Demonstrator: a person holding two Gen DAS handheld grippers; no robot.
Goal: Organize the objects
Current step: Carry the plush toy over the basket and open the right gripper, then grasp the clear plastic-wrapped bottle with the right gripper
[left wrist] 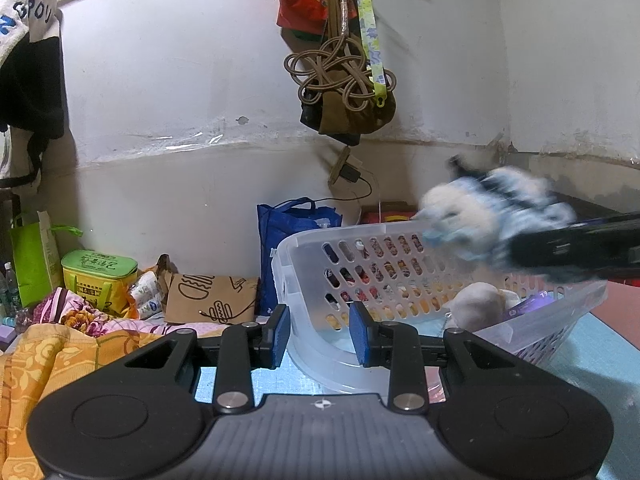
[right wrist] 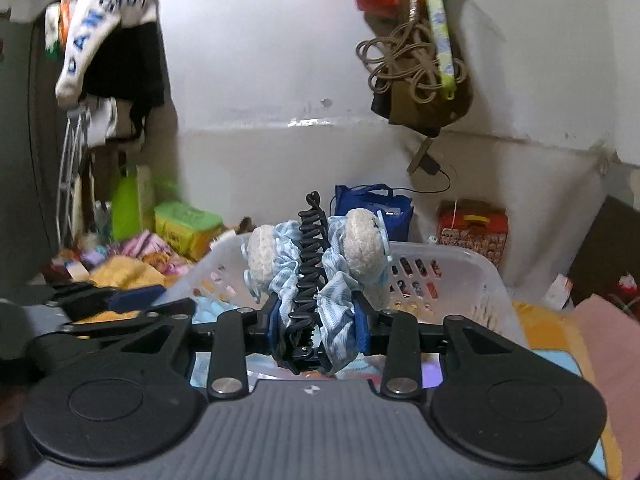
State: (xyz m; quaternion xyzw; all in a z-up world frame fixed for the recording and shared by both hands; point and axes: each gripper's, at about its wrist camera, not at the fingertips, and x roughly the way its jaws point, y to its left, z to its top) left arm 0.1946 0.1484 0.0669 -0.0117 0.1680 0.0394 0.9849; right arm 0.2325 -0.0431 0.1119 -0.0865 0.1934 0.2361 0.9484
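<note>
The right gripper (right wrist: pixel 316 326) is clamped on a black hair claw clip (right wrist: pixel 306 280) dressed with blue striped ruffles and two fuzzy cream pads, its blue pads (right wrist: pixel 362 330) pressing the fabric on both sides. The clip's toothed spine runs straight up between the fingers, the hooked tip topmost. It hangs above the near rim of a white perforated plastic basket (right wrist: pixel 452 280), clear of it. From the left wrist view the same clip (left wrist: pixel 496 216) is a motion-blurred smear over the basket's far right rim, the black right gripper arm behind it.

The left gripper (left wrist: pixel 320 330) has its jaws narrowly parted with nothing between the blue pads (left wrist: pixel 280 330); it sits just at the basket's (left wrist: pixel 304 248) near left corner, and I can't tell if it touches. Inside the basket lie a cream plush toy (left wrist: pixel 480 304) and something purple (left wrist: pixel 528 306) beside it.

Beyond the basket stand a blue tote bag (left wrist: pixel 280 236), a brown paper bag (left wrist: pixel 212 300) and a green box (left wrist: pixel 100 276). An orange patterned blanket (left wrist: pixel 44 364) is heaped at left. On the wall hangs a knotted cord (left wrist: pixel 340 76) under a red bag (left wrist: pixel 308 0).
</note>
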